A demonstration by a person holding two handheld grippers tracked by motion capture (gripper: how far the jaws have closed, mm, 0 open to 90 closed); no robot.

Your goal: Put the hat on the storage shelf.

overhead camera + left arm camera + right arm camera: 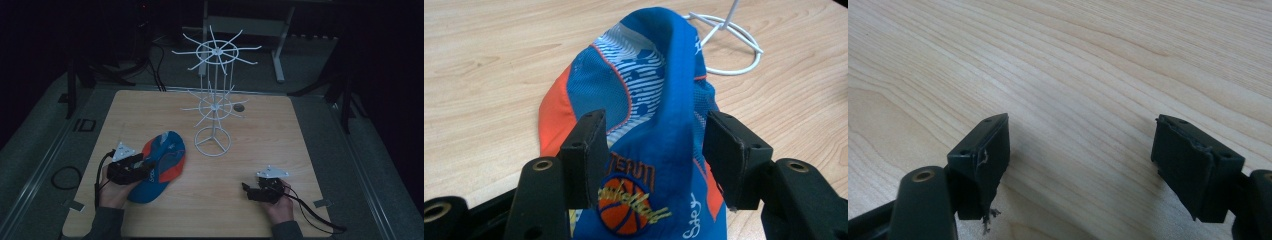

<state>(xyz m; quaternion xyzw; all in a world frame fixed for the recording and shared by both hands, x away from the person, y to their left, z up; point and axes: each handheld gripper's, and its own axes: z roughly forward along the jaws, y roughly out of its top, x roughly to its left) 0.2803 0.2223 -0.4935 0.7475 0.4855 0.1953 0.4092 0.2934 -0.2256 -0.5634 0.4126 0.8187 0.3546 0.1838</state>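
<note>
In the left gripper view the left gripper's two black fingers stand partly spread on either side of a raised fold of a blue, orange and white fabric cap. The cloth fills the gap between them, but whether the pads actually press on it cannot be told. A round orange basketball badge with yellow script sits on the cap just below the fingers. The cap stretches away from the gripper across the pale wooden surface, its far end close to the round white wire base ring of a stand.

In the right gripper view the right gripper's fingers are spread wide with nothing between them, only bare wood grain beneath. The pad on one finger looks frayed at its lower edge.

From the high view, the left gripper lies at the near left of the surface, its fingers at the cap, with the person's left hand behind it. The right gripper rests at the near right, held by the right hand, well apart from the cap. A tall white wire rack with two tiers of radiating hooks stands at the middle, just beyond the cap. The room around is dark.
</note>
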